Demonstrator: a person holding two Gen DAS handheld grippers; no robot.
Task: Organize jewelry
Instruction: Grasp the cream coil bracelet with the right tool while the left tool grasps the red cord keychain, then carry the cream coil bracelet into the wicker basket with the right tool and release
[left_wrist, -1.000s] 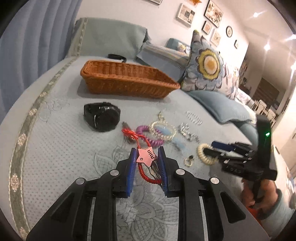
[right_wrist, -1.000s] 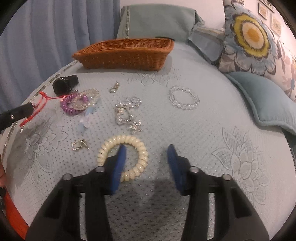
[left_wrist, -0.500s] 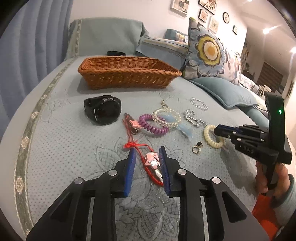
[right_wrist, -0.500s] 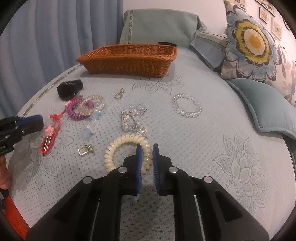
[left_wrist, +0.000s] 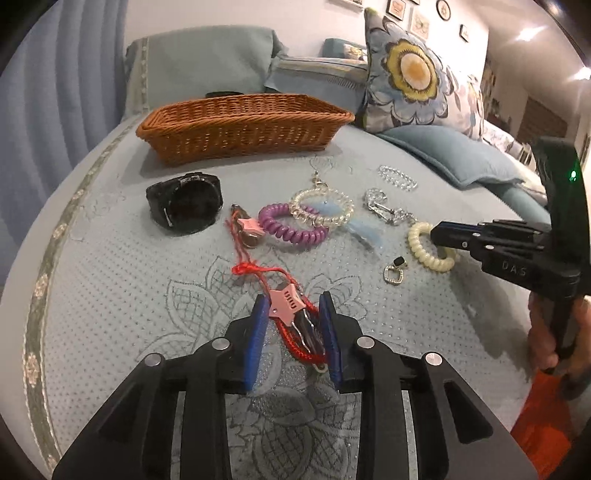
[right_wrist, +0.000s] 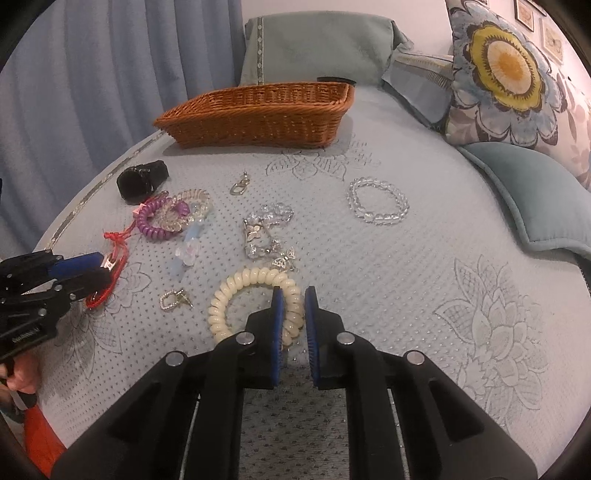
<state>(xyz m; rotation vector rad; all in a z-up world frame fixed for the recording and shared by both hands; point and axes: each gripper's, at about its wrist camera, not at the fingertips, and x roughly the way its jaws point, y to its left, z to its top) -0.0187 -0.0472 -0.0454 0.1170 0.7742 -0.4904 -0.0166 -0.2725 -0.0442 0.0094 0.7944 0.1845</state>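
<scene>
Lowered, tilted left tongs (left_wrist: 291, 325) are opening around red cord (left_wrist: 295, 341); right tongs (right_wrist: 293, 321) seemingly pinch cream coil (right_wrist: 255, 280).

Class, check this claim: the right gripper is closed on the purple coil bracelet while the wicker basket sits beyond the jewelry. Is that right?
Not quite. The right gripper is closed on the cream coil bracelet, as the right wrist view shows; the purple coil bracelet lies untouched. The wicker basket does sit beyond the jewelry.
</scene>
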